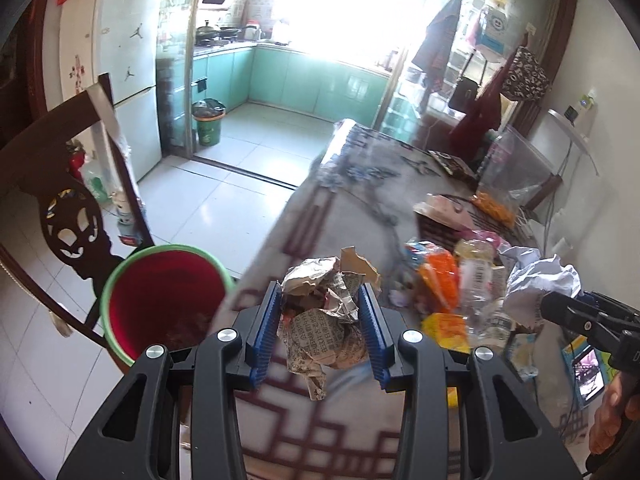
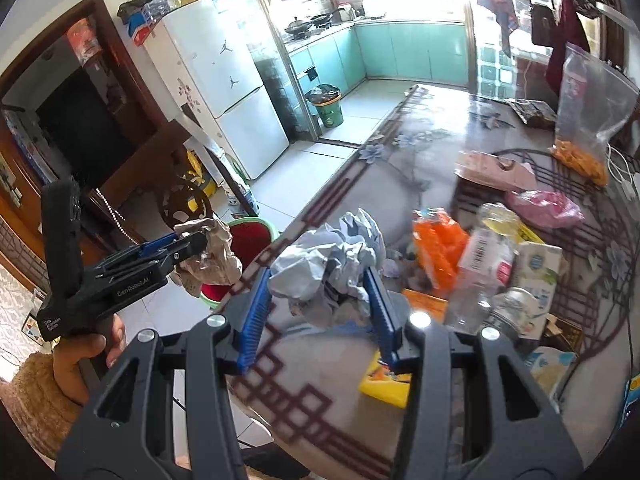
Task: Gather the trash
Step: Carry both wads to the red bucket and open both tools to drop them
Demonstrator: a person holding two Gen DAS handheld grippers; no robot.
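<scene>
Between the blue ribbed pads of the left tool [image 1: 325,320], a crumpled printed-newspaper wad [image 1: 326,312] is being clamped above the counter edge [image 1: 280,240]; the right tool [image 2: 320,292] is gripping a crumpled pale-grey paper ball [image 2: 328,264]. Carrying step: next, each wad is judged to need positioning over the green-rimmed red bucket [image 1: 164,300] on the floor beside the counter, then releasing.

My left gripper [image 1: 322,318] clamps a crumpled newspaper wad [image 1: 326,312] above the tabletop [image 1: 352,200] edge. A red bin with a green rim [image 1: 160,304] sits lower left.
</scene>
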